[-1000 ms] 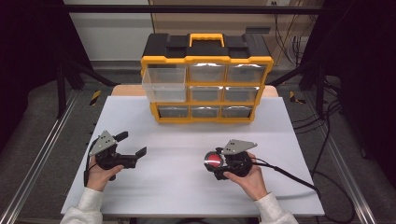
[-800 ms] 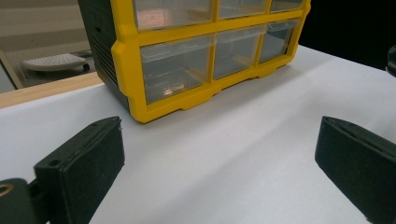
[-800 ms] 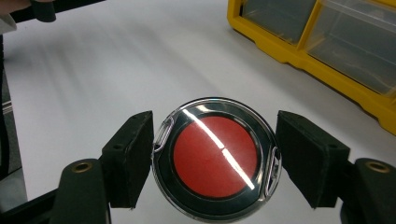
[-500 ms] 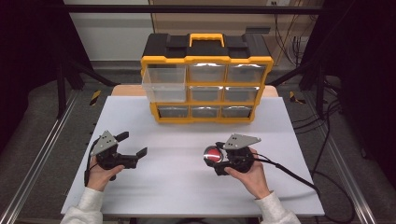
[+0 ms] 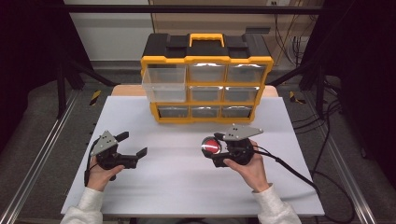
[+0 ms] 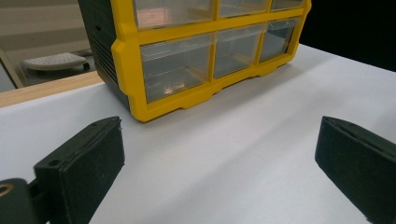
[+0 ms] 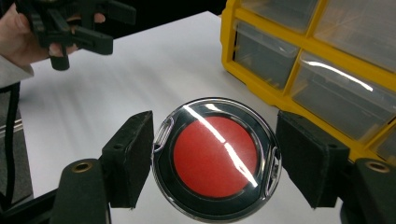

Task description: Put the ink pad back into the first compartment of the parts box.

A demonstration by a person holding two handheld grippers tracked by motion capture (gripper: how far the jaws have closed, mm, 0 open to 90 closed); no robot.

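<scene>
Now the right gripper (image 5: 211, 148) pinches a round compact (image 5: 211, 146) with a red middle and a glossy black rim. In the right gripper view its two black fingers (image 7: 132, 156) press on the left and right edges of the compact (image 7: 215, 158), which sits squarely between them, flat face toward the camera, with a streak of light across the red. Beneath the compact lies the white counter (image 7: 140, 74); whether the compact touches it I cannot tell. Beyond the right-hand finger, up and to the right, stands the yellow organiser (image 7: 299, 56) with clear drawers.

In the high view the right hand (image 5: 250, 165) grips the gripper body, and a black cable (image 5: 299, 175) trails off to the right across the counter (image 5: 187, 186). The organiser (image 5: 205, 79) stands ahead of both grippers, its top-left drawer (image 5: 163, 84) pulled out partway.

The left gripper (image 5: 131, 145) rests in the left hand (image 5: 100, 170), well apart from the compact, fingers spread with nothing between them. In the left gripper view those fingers (image 6: 84, 165) stand wide at either side over bare counter (image 6: 224, 158), and the organiser's (image 6: 201, 51) lower corner sits ahead of the left-hand finger.
</scene>
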